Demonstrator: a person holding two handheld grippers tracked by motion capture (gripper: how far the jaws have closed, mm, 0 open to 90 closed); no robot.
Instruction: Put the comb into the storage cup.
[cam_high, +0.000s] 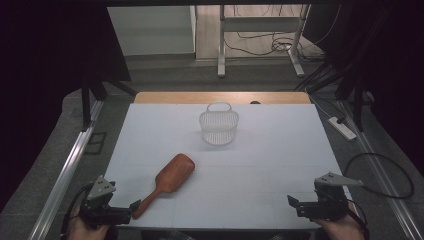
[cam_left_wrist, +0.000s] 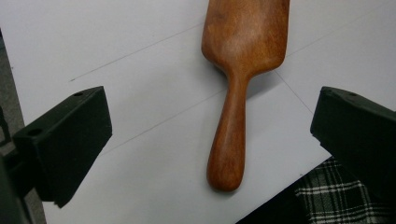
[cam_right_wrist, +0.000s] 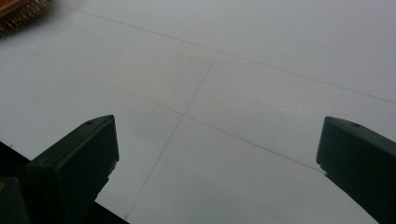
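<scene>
A brown wooden hairbrush (cam_high: 166, 181) lies bristles down on the white table top (cam_high: 260, 165), its handle pointing to the near left corner. My left gripper (cam_high: 134, 206) is open just short of the handle's end; in the left gripper view the handle (cam_left_wrist: 229, 144) lies between the wide-apart jaws without touching them. A white wire basket (cam_high: 219, 126) with a loop handle stands upright toward the far middle. My right gripper (cam_high: 291, 201) is open at the near right edge, over bare table, with the brush's bristled edge (cam_right_wrist: 18, 13) at the top left corner of its view.
A wooden strip (cam_high: 222, 97) borders the table's far edge. Metal rails run along both sides, and a power strip (cam_high: 342, 127) and cables lie on the floor at the right. Checked cloth (cam_left_wrist: 336, 196) shows below the table's near edge.
</scene>
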